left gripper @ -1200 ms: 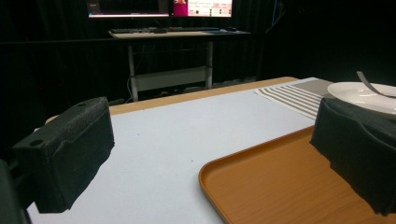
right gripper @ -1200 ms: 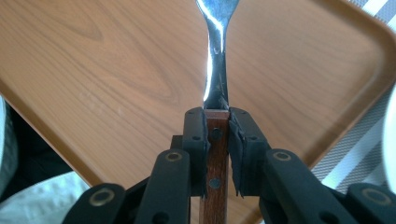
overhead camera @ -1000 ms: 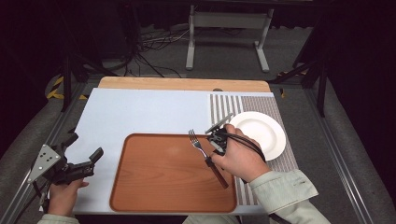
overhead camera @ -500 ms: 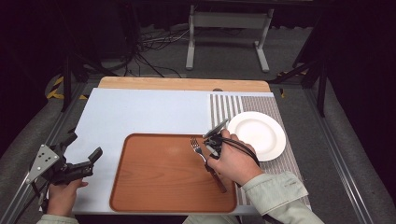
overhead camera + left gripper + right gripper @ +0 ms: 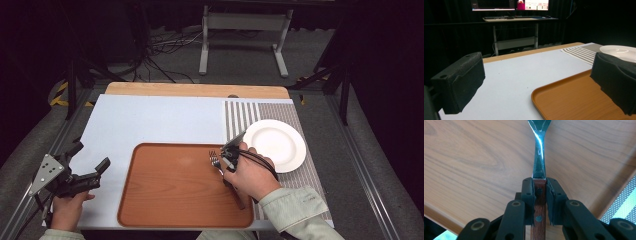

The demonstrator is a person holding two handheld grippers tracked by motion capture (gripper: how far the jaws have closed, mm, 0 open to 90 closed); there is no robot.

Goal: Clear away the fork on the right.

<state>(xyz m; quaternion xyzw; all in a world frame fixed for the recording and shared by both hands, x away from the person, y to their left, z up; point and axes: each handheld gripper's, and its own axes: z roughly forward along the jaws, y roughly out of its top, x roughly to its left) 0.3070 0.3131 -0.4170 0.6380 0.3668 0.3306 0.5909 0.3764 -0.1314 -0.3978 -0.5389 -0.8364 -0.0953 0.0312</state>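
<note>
High view: the right gripper (image 5: 227,156) has lowered the fork (image 5: 216,162) from above the table onto the wooden tray (image 5: 165,200), near its right edge beside the white plate (image 5: 280,145), likely a set-down. Left gripper view: the left gripper (image 5: 536,82) idles, jaws wide apart, at the tray's left edge. Right gripper view: jaws stay clamped on the fork's wooden handle (image 5: 538,207).

— Where's the left claw (image 5: 87,167)?
— At the surface's near left corner, jaws spread wide, nothing between them.
— And the right claw (image 5: 540,195)?
— Near the surface's near edge, right of centre, jaws clamped on a fork (image 5: 539,157) handle.
</note>
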